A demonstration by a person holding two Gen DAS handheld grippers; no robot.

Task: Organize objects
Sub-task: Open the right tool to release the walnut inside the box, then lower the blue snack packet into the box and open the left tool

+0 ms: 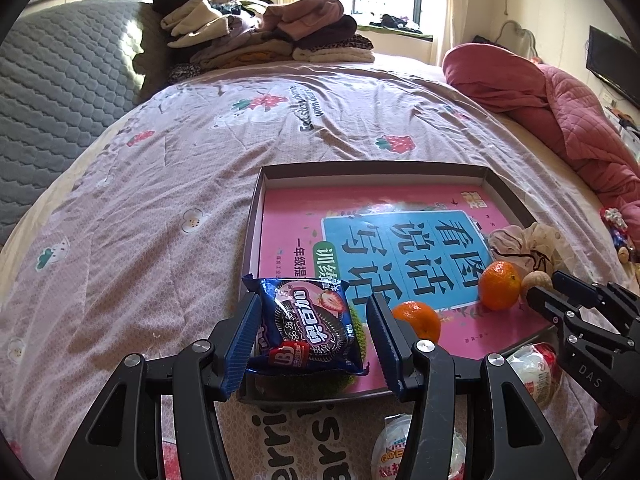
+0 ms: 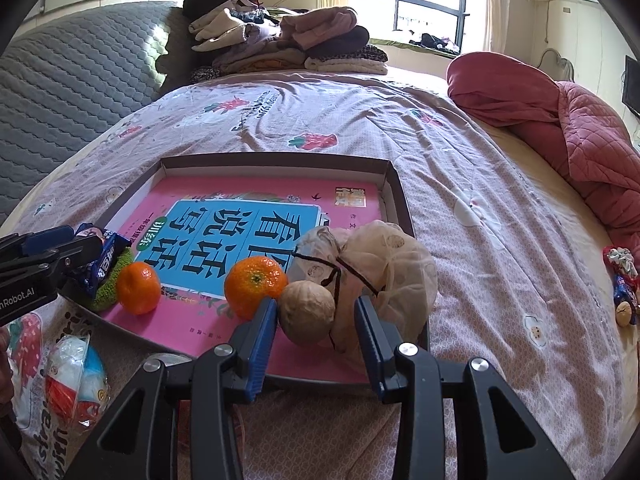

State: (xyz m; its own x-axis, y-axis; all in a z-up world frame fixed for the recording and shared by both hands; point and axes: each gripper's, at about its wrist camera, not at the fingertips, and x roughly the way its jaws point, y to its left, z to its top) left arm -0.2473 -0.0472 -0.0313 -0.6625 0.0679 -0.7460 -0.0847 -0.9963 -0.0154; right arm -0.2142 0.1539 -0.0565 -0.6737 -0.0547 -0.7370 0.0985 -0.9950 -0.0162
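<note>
With my left hand-held gripper [image 1: 314,336] half-open around the cookie packet [image 1: 308,326], unpinched, and my right hand-held gripper [image 2: 316,330] slack around the walnut [image 2: 307,312], I judged a straight withdrawal safest.

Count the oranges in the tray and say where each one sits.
2. One orange lies near the tray's front left, beside the cookie packet. The other orange lies further right, touching the walnut. None looks hidden, though the cloth pouch could cover something.
</note>
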